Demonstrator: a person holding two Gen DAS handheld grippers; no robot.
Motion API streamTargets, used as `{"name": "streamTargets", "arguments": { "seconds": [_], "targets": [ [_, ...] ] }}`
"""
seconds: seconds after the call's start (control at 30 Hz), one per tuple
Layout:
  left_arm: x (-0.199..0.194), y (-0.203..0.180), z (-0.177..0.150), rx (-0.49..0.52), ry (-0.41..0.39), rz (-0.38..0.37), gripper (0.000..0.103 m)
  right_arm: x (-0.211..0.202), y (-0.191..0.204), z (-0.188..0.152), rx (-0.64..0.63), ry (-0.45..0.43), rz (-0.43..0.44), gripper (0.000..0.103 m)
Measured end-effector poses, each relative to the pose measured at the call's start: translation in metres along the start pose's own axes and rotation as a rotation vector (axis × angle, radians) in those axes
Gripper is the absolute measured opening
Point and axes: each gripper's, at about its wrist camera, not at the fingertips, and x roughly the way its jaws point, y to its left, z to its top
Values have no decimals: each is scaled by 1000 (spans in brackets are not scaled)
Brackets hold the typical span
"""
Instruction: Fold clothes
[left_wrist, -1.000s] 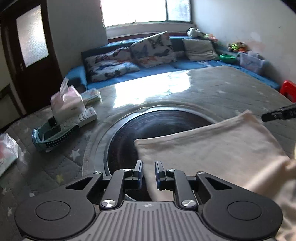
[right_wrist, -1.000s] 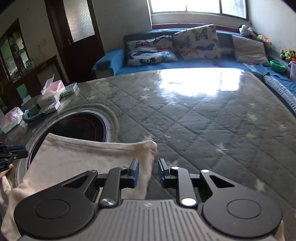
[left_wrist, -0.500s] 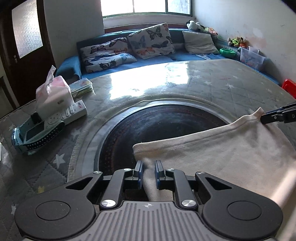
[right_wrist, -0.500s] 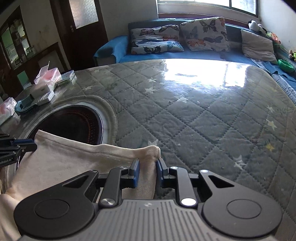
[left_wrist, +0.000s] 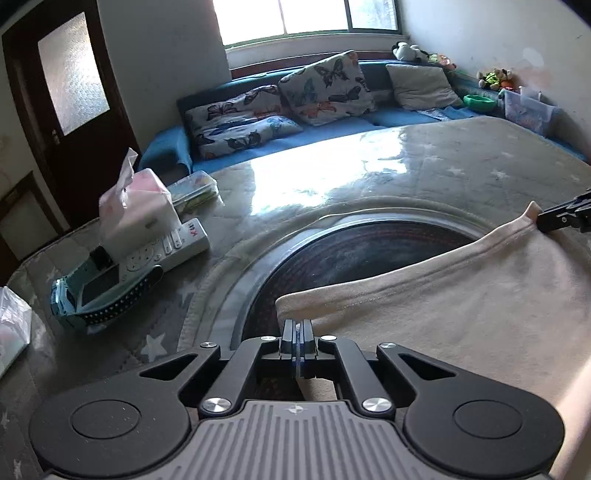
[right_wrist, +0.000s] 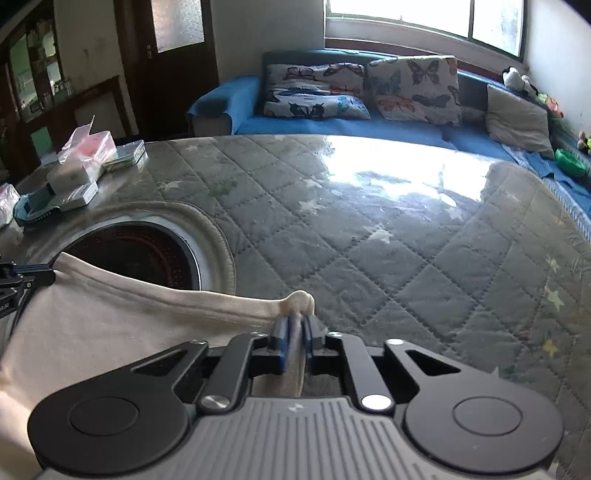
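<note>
Left wrist view shows the main change: your left gripper (left_wrist: 297, 325), which was open one second ago with the cloth edge lying between its fingers, is now closed on the near-left corner of the cream garment (left_wrist: 443, 306). The two fingers stand pressed together with fabric between them.

In the right wrist view it is the same story. Your right gripper (right_wrist: 293, 325) was open beside the other corner one second ago, was closing half a second ago, and now it pinches that corner; a small bunch of cloth rises just ahead of its fingertips. From the left camera you see the right gripper (left_wrist: 561, 218) far to the right, holding the pointed corner.

The hemmed edge between your two grippers was slack and flat on the table before. Now it is lifted and runs almost taut from one gripper to the other, above the dark round plate (right_wrist: 136, 254) set in the quilted table cover (right_wrist: 369, 236). The rest of the garment lies behind and below both grippers, toward you.

I judge that both grasps are made, so the fold itself can begin: carrying this edge over the body of the garment. Keep both hands level, otherwise the edge may land crooked. The tissue pack (left_wrist: 136, 210) and remote control (left_wrist: 166, 247), ahead and left of your left gripper, are well apart from the cloth.
</note>
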Motion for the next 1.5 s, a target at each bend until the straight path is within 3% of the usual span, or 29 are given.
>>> {"name": "streamTargets", "arguments": {
  "seconds": [0.13,0.27,0.33,0.73,0.9,1.0,1.07,1.1,1.17,1.47,1.5],
  "targets": [
    [-9,1,1,-9,-11,-10,6,-25,11,-5,-58,-9,51,12],
    [-22,-6,1,-37,-6,-88,6,-63,32,-19,-158,-8,133,13],
    [-27,-14,-2,-26,0,-117,7,-82,46,-30,-212,-1,181,20],
    [-40,-29,-23,-9,31,-104,9,-161,133,-113,-637,98,416,34],
    [-40,-28,-25,-22,38,-104,9,-155,157,-136,-760,80,402,36],
    [-37,-30,-27,-25,47,-103,9,-145,169,-146,-799,37,379,33],
    [-37,-32,-28,-18,43,-96,10,-141,173,-149,-814,28,372,20],
    [-37,-32,-29,-15,40,-94,10,-140,175,-149,-816,29,369,8],
    [-36,-32,-29,-16,38,-93,10,-141,173,-148,-803,36,372,2],
    [-37,-31,-31,-23,25,-80,15,-160,162,-155,-762,108,457,3],
    [-37,-30,-31,-24,26,-76,15,-161,162,-157,-756,117,465,6]
  ]
}}
